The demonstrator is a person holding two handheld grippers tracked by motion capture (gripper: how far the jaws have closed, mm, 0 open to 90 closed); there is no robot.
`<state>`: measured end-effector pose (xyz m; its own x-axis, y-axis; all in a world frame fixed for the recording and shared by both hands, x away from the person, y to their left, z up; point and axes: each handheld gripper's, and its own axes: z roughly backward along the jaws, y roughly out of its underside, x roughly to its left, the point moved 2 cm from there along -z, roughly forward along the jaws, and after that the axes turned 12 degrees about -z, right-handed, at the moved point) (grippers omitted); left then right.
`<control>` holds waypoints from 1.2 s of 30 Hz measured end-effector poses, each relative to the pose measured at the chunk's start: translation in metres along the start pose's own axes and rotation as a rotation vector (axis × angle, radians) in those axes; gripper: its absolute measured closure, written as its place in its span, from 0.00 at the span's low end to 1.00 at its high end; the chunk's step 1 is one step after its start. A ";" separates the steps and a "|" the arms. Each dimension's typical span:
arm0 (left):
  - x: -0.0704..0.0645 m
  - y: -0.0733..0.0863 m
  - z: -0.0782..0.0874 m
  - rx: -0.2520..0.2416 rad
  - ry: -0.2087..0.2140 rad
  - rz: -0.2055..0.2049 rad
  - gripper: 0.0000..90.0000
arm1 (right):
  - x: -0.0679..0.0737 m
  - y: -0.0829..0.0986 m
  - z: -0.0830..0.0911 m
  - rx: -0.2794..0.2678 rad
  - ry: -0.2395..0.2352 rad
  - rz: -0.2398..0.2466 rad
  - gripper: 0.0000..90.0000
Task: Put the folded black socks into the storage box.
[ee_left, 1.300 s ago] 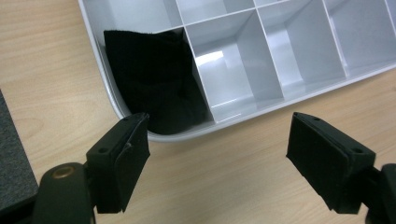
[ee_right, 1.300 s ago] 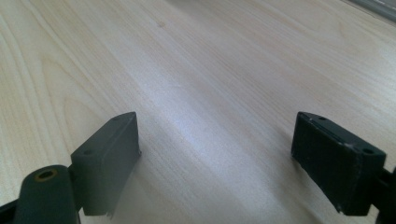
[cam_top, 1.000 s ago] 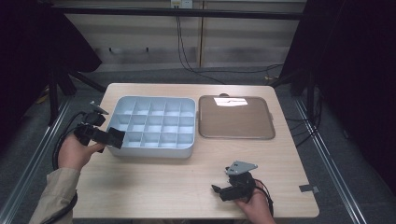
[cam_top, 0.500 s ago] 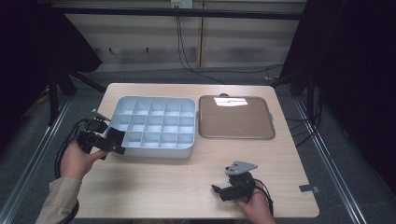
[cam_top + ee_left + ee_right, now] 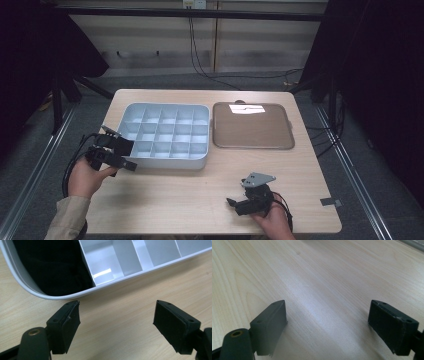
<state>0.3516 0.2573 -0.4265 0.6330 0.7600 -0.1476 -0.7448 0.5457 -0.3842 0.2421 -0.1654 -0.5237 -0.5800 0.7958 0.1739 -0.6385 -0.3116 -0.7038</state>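
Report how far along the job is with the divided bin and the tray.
Done: nothing visibly; the white divided bin and the brown tray sit side by side on the table, with nothing in the compartments seen from above. In hand: the left claw is open at the bin's near left corner, not gripping its rim. Left: any grasp or move; the right claw rests open over bare wood.

On the surface [image 5: 165, 200]: compartment tray [image 5: 165, 134] at centre-left, flat tray [image 5: 252, 126] just beside it on the right, a narrow gap between. Left gripper [image 5: 131, 155] at the near-left corner of the compartment tray, just outside its rim, jaws spread. Right gripper [image 5: 231, 202] near the front edge, well apart from both trays, before the flat tray, jaws spread over bare surface. Cables [image 5: 200, 45] on the floor behind the surface.
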 end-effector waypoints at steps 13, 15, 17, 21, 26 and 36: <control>-0.007 0.009 -0.008 -0.019 0.026 -0.001 0.23 | 0.000 0.000 0.000 0.000 0.000 0.000 0.16; -0.008 0.010 -0.010 -0.021 0.025 -0.011 0.23 | 0.000 0.000 0.000 0.000 0.000 -0.001 0.16; -0.008 0.011 -0.012 -0.021 0.024 -0.012 0.23 | 0.000 0.000 0.000 0.000 0.000 0.000 0.16; -0.009 0.014 -0.016 -0.017 0.030 -0.007 0.23 | 0.000 0.000 0.000 0.000 0.000 0.000 0.16; -0.009 0.015 -0.021 -0.022 0.040 -0.017 0.23 | 0.000 0.000 0.000 -0.001 0.000 0.000 0.16; -0.017 0.018 -0.033 -0.043 0.071 -0.038 0.23 | 0.000 0.000 0.000 -0.001 0.000 -0.001 0.16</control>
<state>0.3341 0.2422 -0.4608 0.6751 0.7113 -0.1958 -0.7111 0.5566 -0.4297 0.2421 -0.1654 -0.5237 -0.5799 0.7958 0.1745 -0.6385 -0.3109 -0.7040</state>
